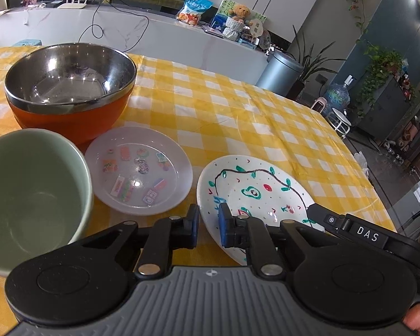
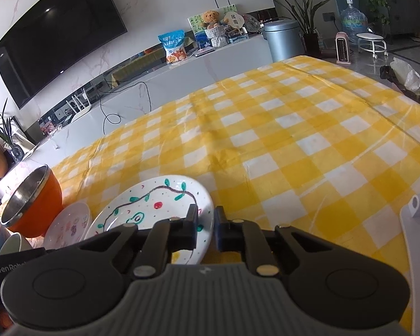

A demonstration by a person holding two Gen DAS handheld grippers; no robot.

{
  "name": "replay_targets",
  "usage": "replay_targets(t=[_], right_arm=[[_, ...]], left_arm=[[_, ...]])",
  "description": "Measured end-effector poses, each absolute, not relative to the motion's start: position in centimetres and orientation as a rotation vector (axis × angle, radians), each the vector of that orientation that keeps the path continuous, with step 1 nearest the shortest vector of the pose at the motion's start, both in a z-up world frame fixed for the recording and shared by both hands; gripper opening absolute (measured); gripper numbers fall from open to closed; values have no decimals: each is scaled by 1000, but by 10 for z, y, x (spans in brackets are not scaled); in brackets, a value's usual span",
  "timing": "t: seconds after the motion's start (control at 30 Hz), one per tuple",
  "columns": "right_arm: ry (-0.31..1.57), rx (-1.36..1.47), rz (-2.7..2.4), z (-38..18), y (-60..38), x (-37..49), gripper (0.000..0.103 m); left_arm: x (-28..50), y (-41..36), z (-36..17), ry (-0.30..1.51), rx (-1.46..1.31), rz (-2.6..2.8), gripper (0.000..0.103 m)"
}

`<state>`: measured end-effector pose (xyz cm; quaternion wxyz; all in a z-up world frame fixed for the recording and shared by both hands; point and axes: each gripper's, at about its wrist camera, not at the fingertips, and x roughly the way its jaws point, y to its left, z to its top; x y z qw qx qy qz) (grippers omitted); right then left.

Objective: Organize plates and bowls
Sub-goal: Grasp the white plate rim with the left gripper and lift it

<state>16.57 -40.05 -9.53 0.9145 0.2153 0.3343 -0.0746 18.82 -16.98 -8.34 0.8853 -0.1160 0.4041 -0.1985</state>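
On the checked-cloth surface point(image 2: 294, 140) the hand-painted white plate point(image 1: 254, 193) lies beside the clear sticker plate point(image 1: 138, 170). The left tool point(image 1: 208, 225) and right tool point(image 2: 205, 231) each clench opposite rims of it. This looks like the pick-up step; next comes a level, joint lift.

Yellow-and-white checked tablecloth point(image 2: 280, 145) over table. Far wall: marble-look panels, black television point(image 2: 56, 42) at left. Long white low cabinet point(image 2: 182, 72) beneath. Grey bin point(image 2: 282, 42), potted plant point(image 2: 308, 16), water bottle point(image 2: 352, 23) far right.
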Motion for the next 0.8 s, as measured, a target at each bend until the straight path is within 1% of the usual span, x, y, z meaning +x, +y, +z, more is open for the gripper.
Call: replay_targets(t=[0.37, 0.53, 0.8], right_arm=[[677, 460, -149, -71, -383, 123, 9], [689, 467, -133, -65, -364, 96, 8], [719, 461, -91, -58, -330, 62, 8]], left_arm=[[151, -149, -61, 831, -199, -428, 16], [131, -130, -62, 870, -209, -411, 16], [98, -99, -57, 875, -211, -381, 16]])
